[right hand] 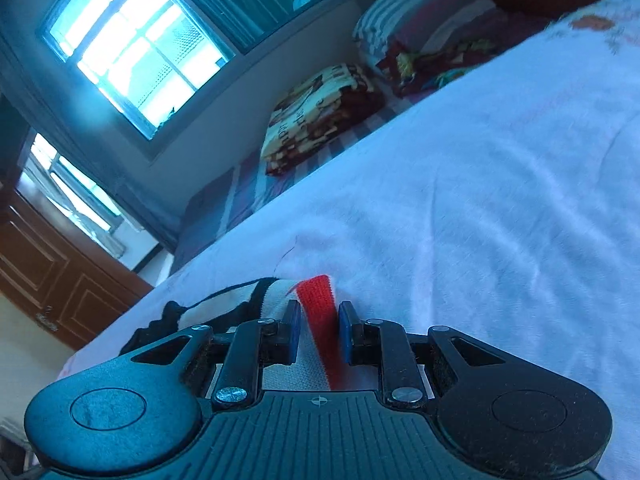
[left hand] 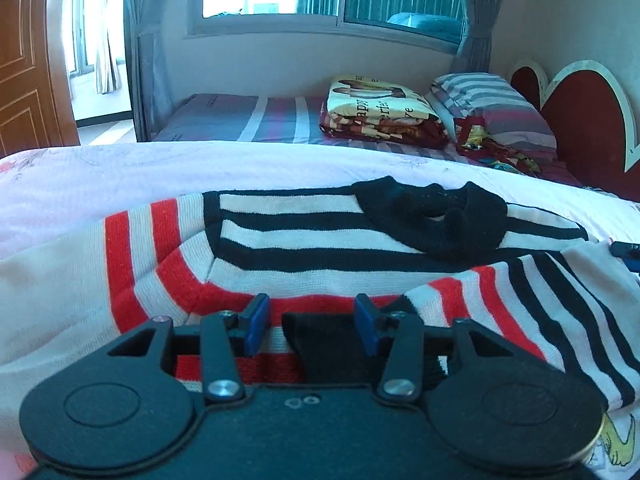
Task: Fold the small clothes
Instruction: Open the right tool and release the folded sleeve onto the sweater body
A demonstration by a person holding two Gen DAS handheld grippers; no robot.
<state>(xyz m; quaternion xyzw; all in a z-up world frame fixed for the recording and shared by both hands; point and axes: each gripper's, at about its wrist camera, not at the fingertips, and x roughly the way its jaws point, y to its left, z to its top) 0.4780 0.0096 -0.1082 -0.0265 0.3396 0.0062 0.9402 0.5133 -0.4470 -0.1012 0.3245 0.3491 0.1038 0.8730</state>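
Striped sweater [left hand: 304, 236] spread on pink bedcover [left hand: 120, 176], partly folded; left gripper [left hand: 311, 322] fingers spread over hem; right gripper [right hand: 319, 330] fingers apart astride fabric edge, grip uncertain; next: close, fold over

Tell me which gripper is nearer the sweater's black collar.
Left, probably. The left gripper sits at the sweater hem, facing the black collar. The right gripper straddles a red-striped edge; the collar is unidentifiable there.

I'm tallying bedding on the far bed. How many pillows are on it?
1: a striped pillow at the head of the far bed, by the heart-shaped headboard, right of a folded blanket. Others may be hidden out of view.
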